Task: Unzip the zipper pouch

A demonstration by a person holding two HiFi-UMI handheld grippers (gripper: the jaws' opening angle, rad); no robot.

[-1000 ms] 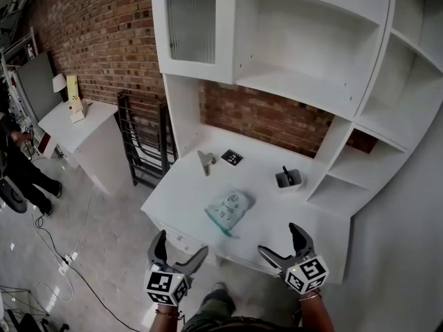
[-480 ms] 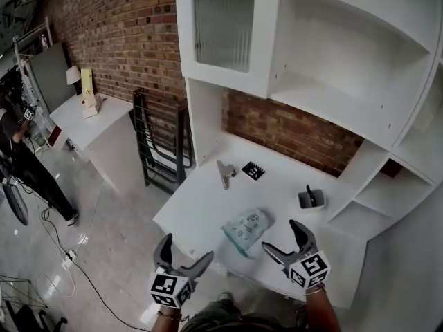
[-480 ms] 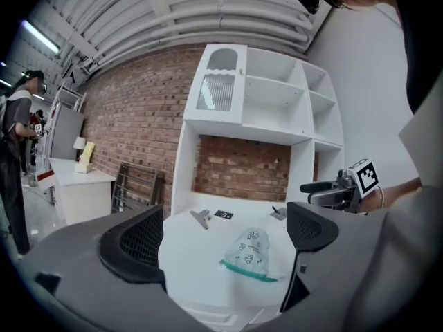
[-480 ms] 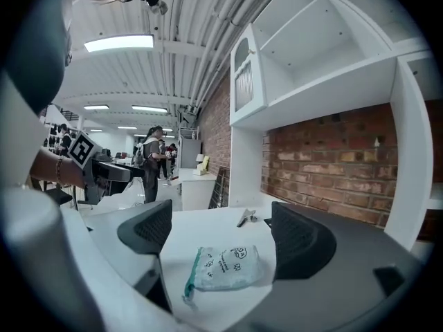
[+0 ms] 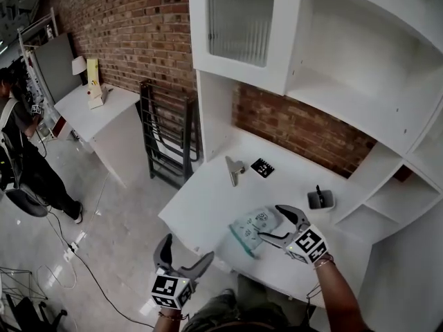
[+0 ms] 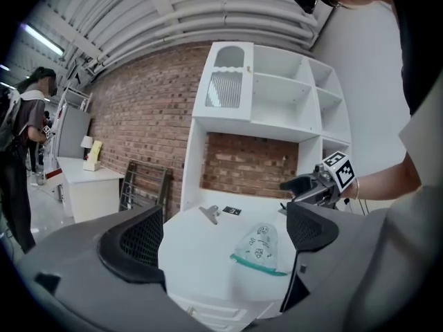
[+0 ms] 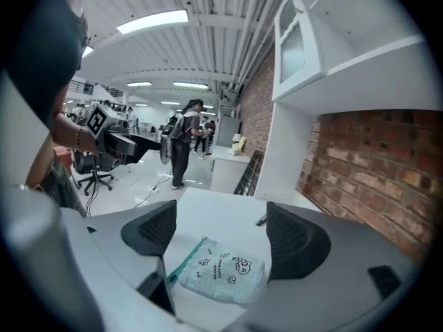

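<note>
Right gripper (image 5: 271,223): jaws spread and closing. The zipper pouch (image 7: 218,272) shows in the gap between them, but the pads are not on it; the gripper hangs just above the pouch's right end.

Left gripper (image 5: 185,249): jaws spread wide with nothing between them. It is held off the front edge of the desk (image 5: 208,206), well apart from the pouch.

Pouch: lies flat on the white desk near its front edge. Pale translucent body with small printed figures. Its teal zip edge (image 5: 243,243) faces the front of the desk. Cannot tell how far the zip is drawn.

Further back on the desk:
- a metal clip (image 5: 234,169)
- a small black card (image 5: 262,167) just beside the clip
- a small grey tray (image 5: 320,199) with a dark pen standing in it, off to the right

White hutch shelves (image 5: 360,81) rise above the desk against a brick wall (image 5: 131,33). To the left, a black folding rack (image 5: 166,140) leans by the wall. A person (image 5: 21,158) stands on the floor at far left.
</note>
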